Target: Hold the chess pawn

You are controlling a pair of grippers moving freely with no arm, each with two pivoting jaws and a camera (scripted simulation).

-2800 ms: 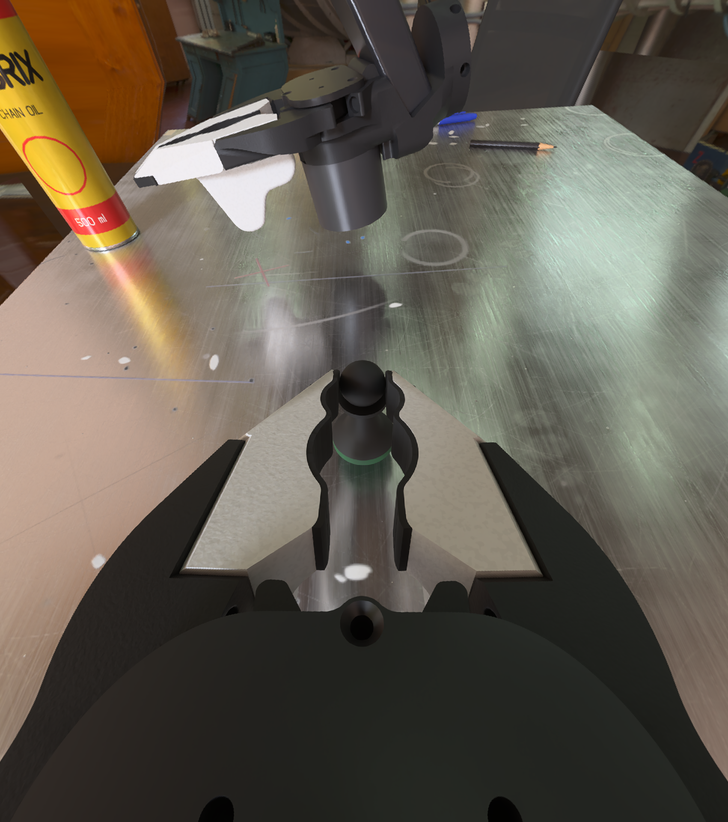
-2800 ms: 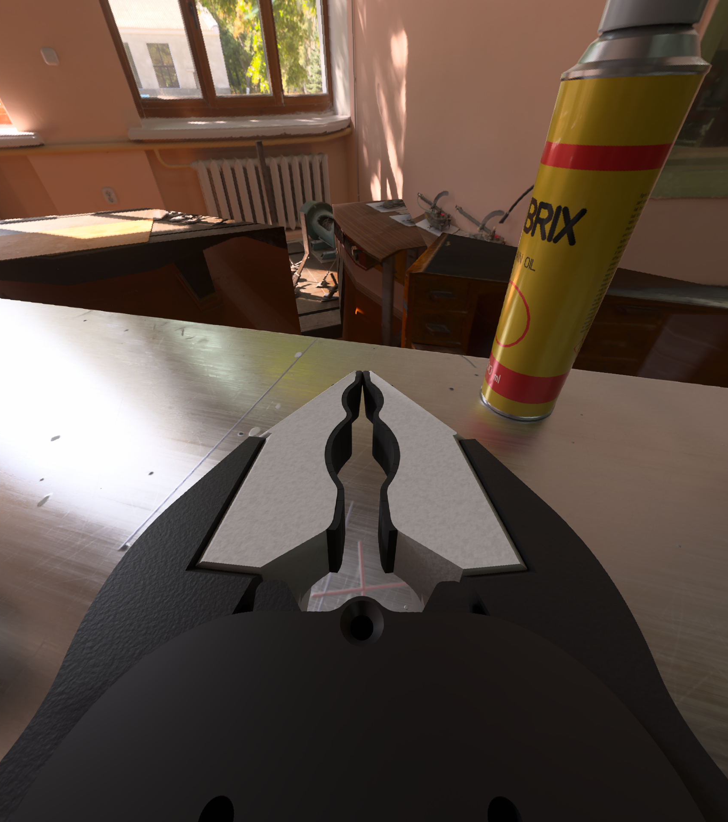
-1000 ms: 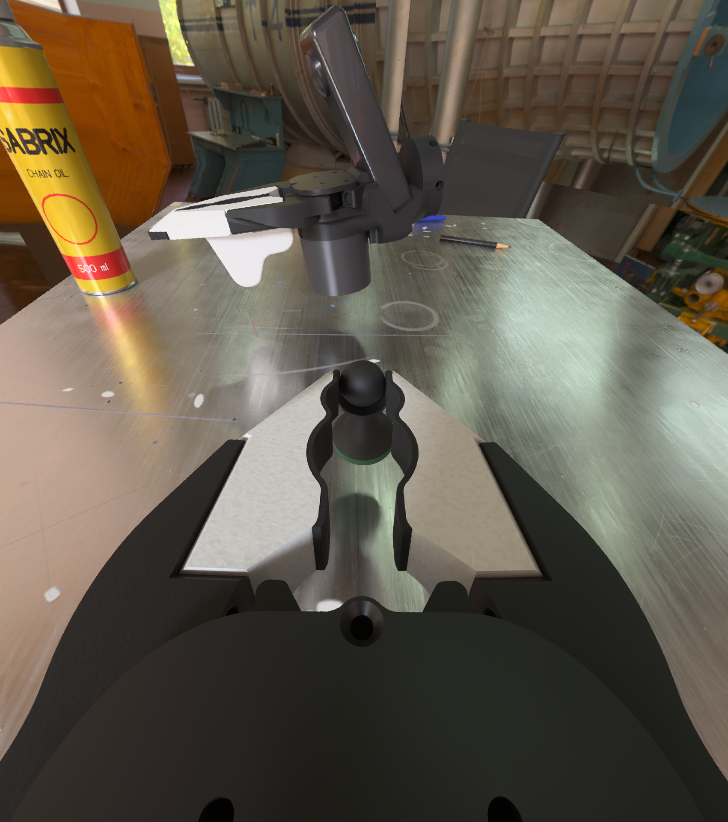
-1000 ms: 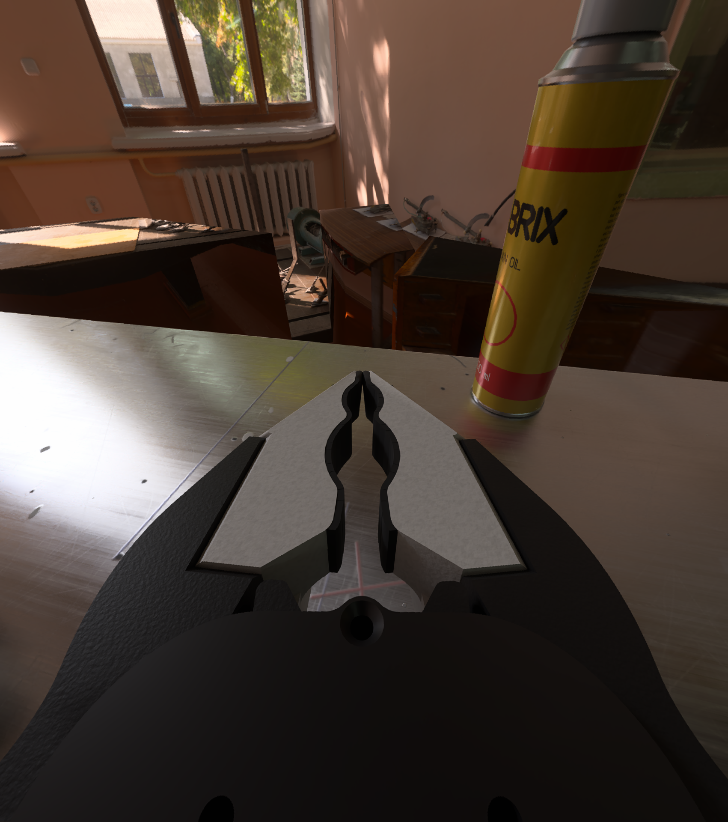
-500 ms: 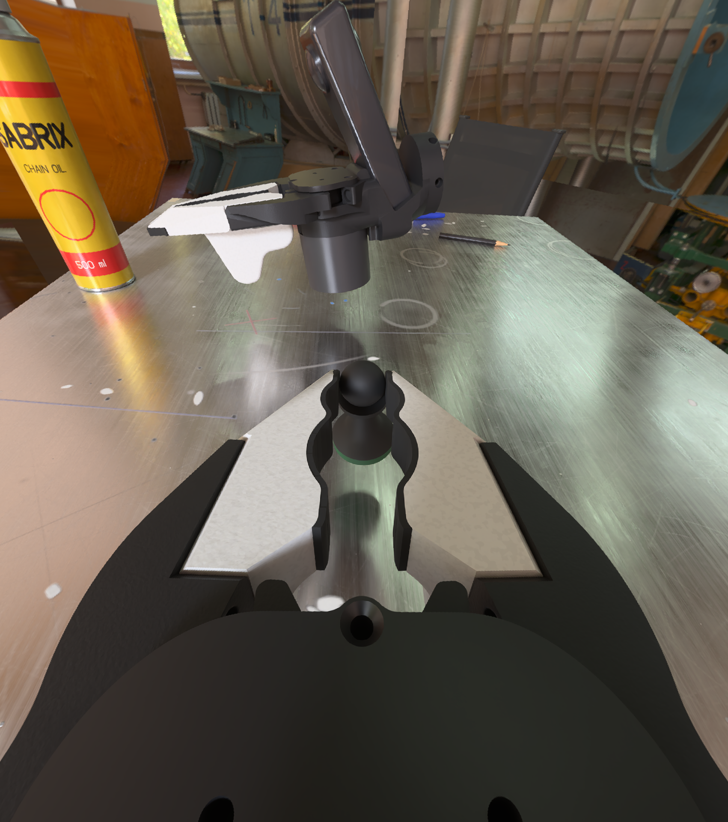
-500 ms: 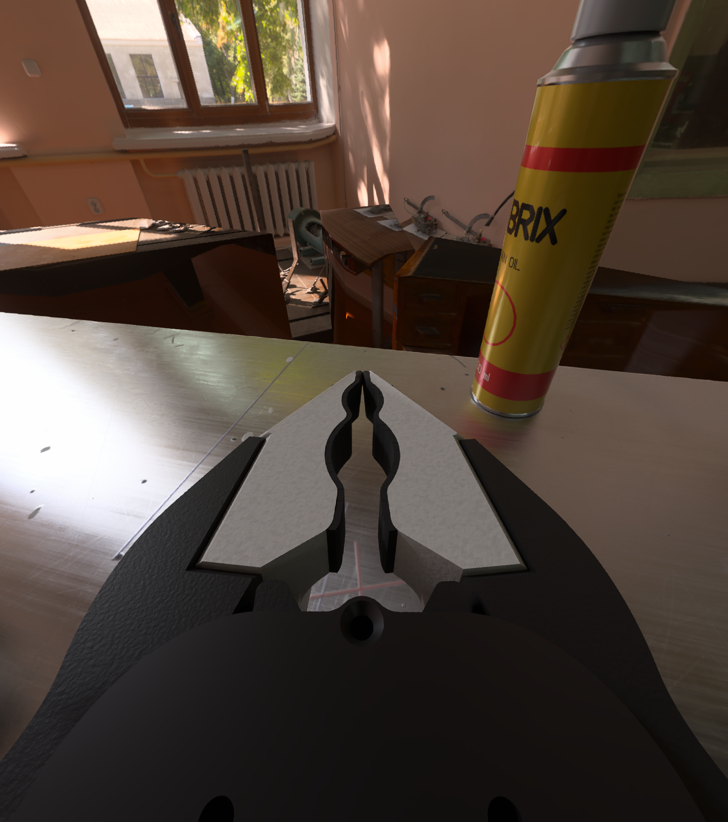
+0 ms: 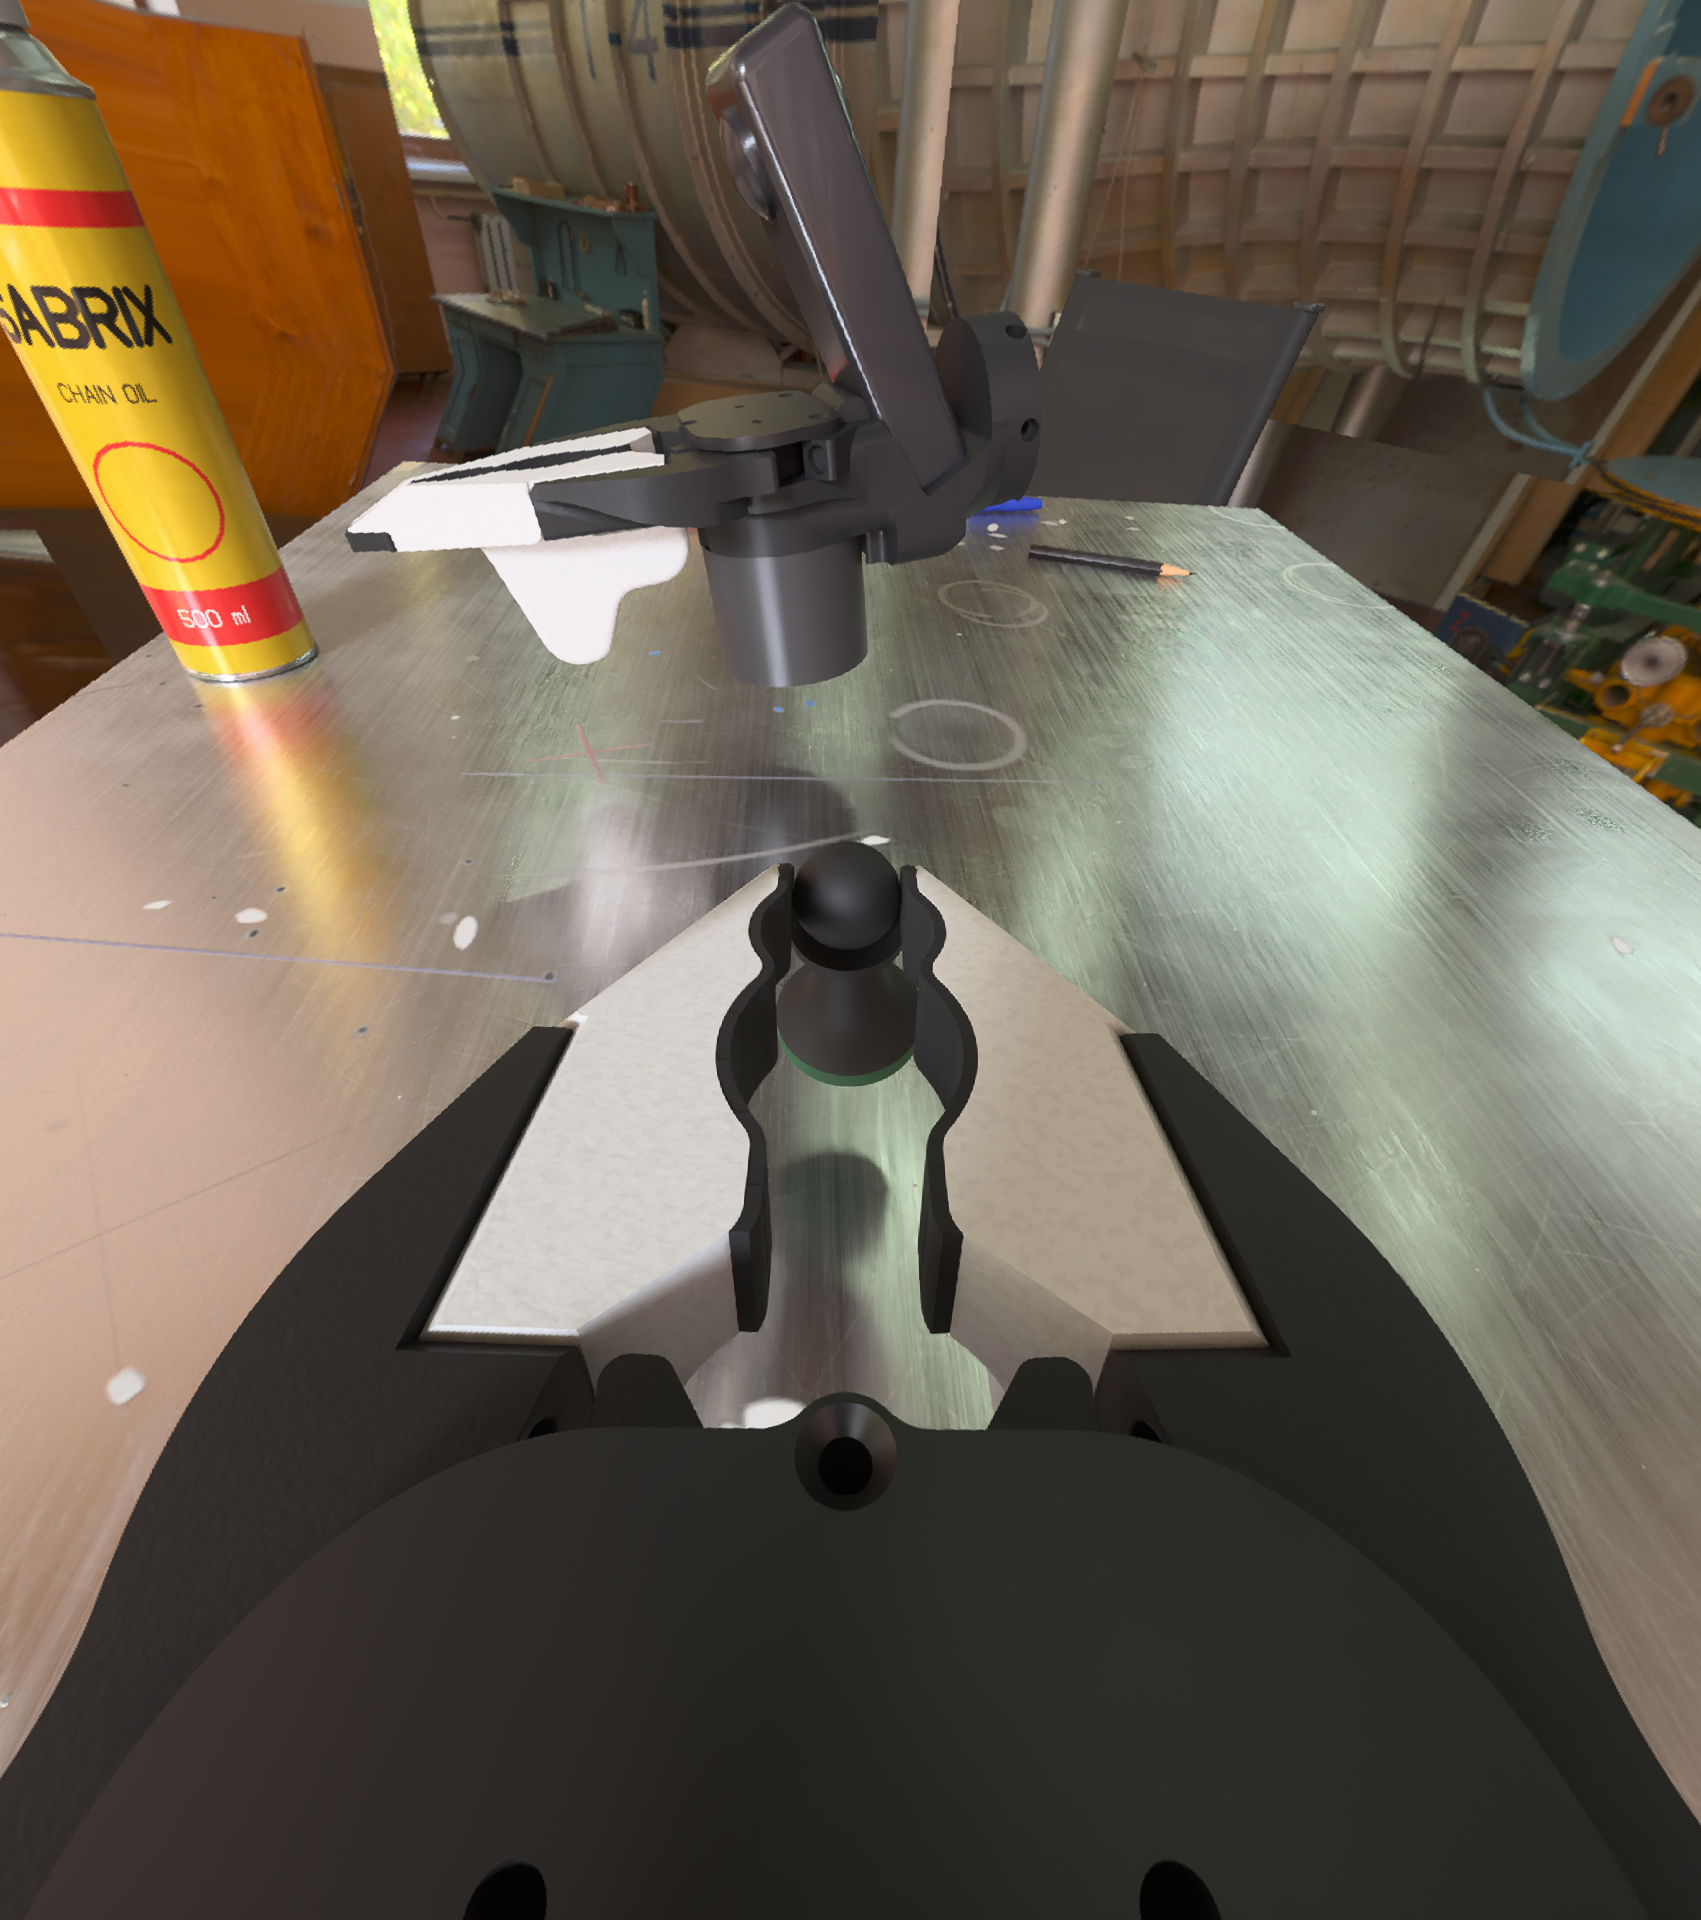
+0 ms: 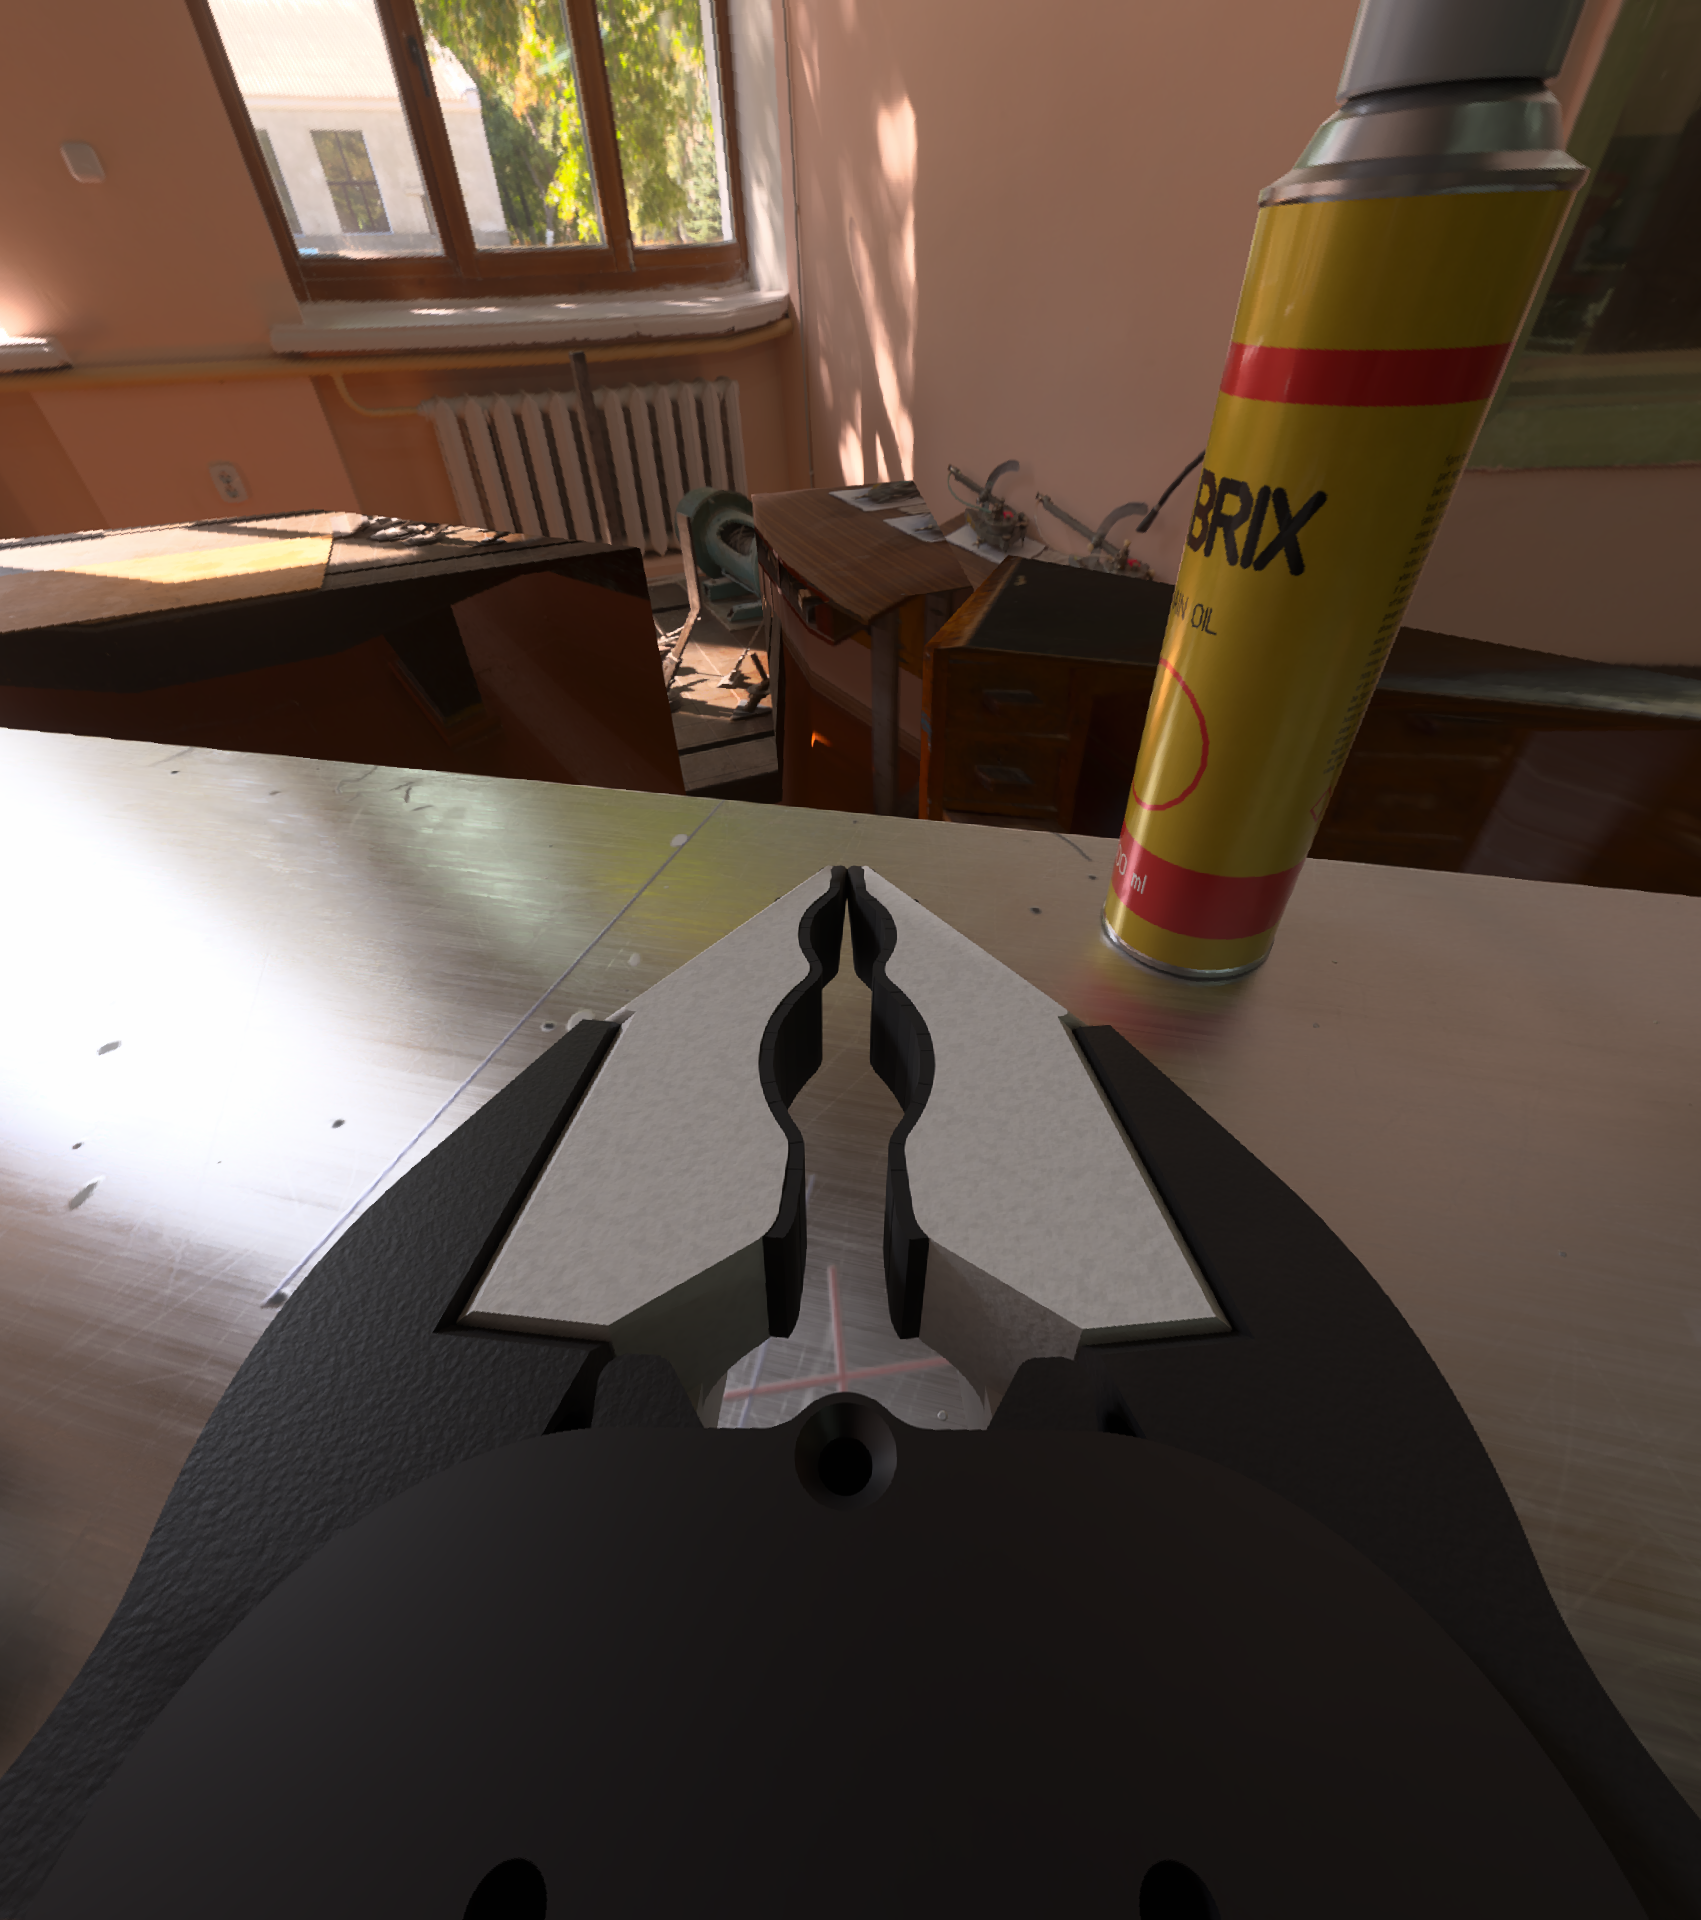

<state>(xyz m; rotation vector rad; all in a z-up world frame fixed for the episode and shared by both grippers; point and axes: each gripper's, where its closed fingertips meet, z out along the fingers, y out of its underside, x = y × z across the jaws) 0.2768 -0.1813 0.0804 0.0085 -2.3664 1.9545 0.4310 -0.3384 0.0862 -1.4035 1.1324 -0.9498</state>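
Observation:
A black chess pawn (image 7: 844, 966) with a green felt base sits upright between the fingers of my left gripper (image 7: 844, 883), which is shut on it and holds it clear above the metal table (image 7: 1241, 935); its shadow lies on the table below. My right gripper (image 8: 846, 878) is shut and empty, hovering low over the table. It also shows in the left wrist view (image 7: 378, 535), farther back, pointing left toward the spray can.
A tall yellow and red spray can (image 7: 108, 416) stands at the table's far left edge; it shows close on the right in the right wrist view (image 8: 1313, 582). A pencil (image 7: 1106, 562) and a blue object (image 7: 1007, 507) lie at the far end.
My left gripper has risen with the pawn since 2.8 s ago and drifted slightly since. The right gripper has barely moved.

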